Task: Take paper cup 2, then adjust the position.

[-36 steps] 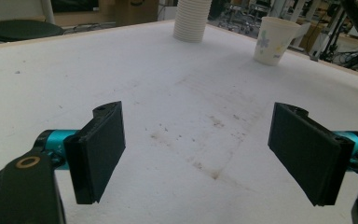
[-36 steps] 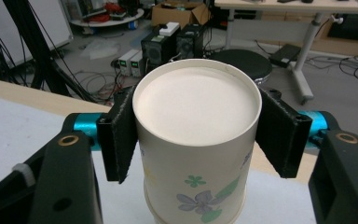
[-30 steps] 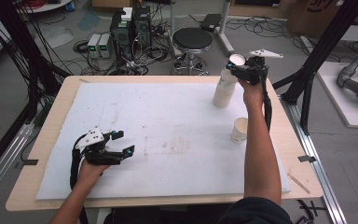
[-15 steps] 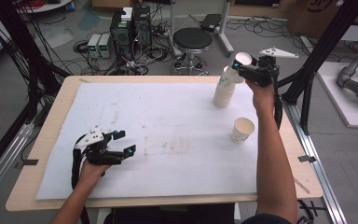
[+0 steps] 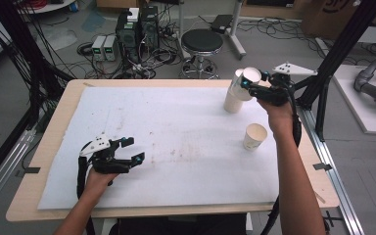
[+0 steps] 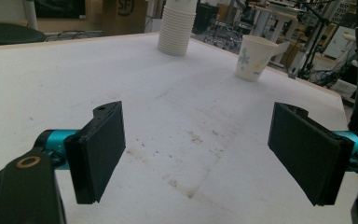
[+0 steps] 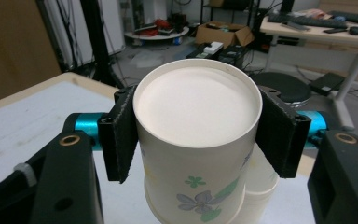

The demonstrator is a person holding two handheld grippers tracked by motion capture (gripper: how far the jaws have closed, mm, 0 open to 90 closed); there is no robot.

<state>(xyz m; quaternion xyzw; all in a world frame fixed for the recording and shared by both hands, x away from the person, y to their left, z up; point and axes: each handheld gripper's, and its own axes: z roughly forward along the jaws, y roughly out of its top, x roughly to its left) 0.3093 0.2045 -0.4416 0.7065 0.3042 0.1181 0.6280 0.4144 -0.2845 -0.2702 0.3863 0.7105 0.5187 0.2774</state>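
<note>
Lifted clear of the white paper-cup stack [image 5: 233,96] near the table's far right corner, a flower-printed paper cup [image 5: 248,78] sits clamped in the right gripper [image 5: 256,88], ready for placing, while the left gripper [image 5: 127,152] gapes empty.

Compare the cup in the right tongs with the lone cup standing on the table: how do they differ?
The held cup is clamped by the right tongs above the cup stack; the lone cup stands free on the white mat. The held cup shows its closed base, tilted; the lone cup stands upright, mouth up. Both are white paper cups with flower prints.
</note>
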